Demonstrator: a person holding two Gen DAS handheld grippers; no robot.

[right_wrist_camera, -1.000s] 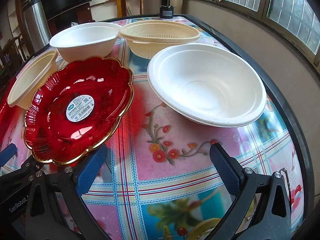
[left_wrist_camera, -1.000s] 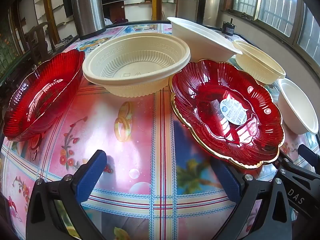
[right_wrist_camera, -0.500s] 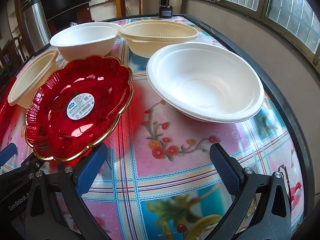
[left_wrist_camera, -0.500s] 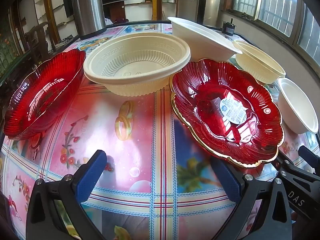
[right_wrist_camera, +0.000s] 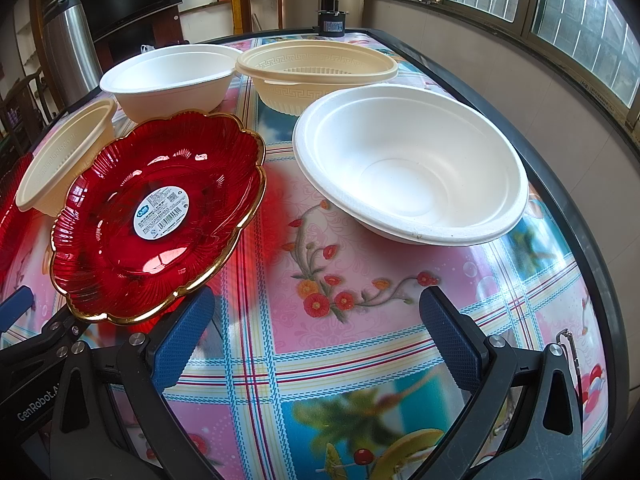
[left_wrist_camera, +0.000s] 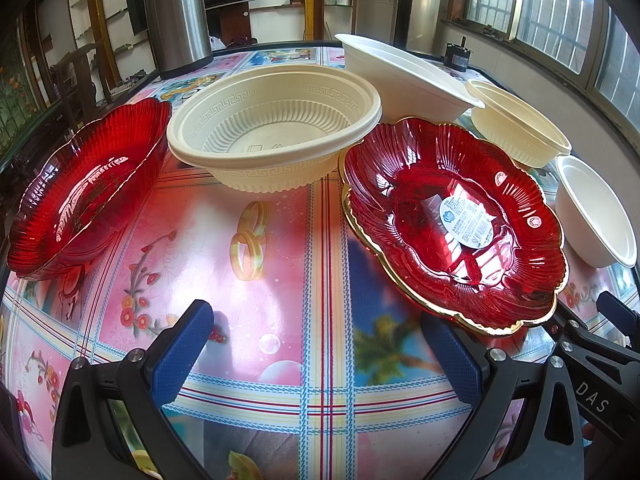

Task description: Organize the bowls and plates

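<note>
A red gold-rimmed plate with a sticker (left_wrist_camera: 452, 220) (right_wrist_camera: 160, 216) sits between both grippers. A second red plate (left_wrist_camera: 88, 184) lies at the left. A cream ribbed bowl (left_wrist_camera: 276, 128) stands ahead of my left gripper (left_wrist_camera: 316, 348), which is open and empty above the tablecloth. A white bowl (right_wrist_camera: 408, 160) lies ahead of my right gripper (right_wrist_camera: 316, 336), also open and empty. Another white bowl (right_wrist_camera: 172, 76) (left_wrist_camera: 400, 72) and another cream bowl (right_wrist_camera: 316, 72) (left_wrist_camera: 516, 120) stand farther back. The first cream bowl (right_wrist_camera: 64, 152) shows at the left in the right wrist view.
A steel thermos (left_wrist_camera: 176, 12) stands at the table's far left corner. The black table edge (right_wrist_camera: 592, 272) runs along the right, near a wall with windows. A small black device (right_wrist_camera: 330, 24) sits at the far edge.
Both grippers have drawn back slightly; the plates and bowls sit a little farther off in view. Nothing on the table has moved.
</note>
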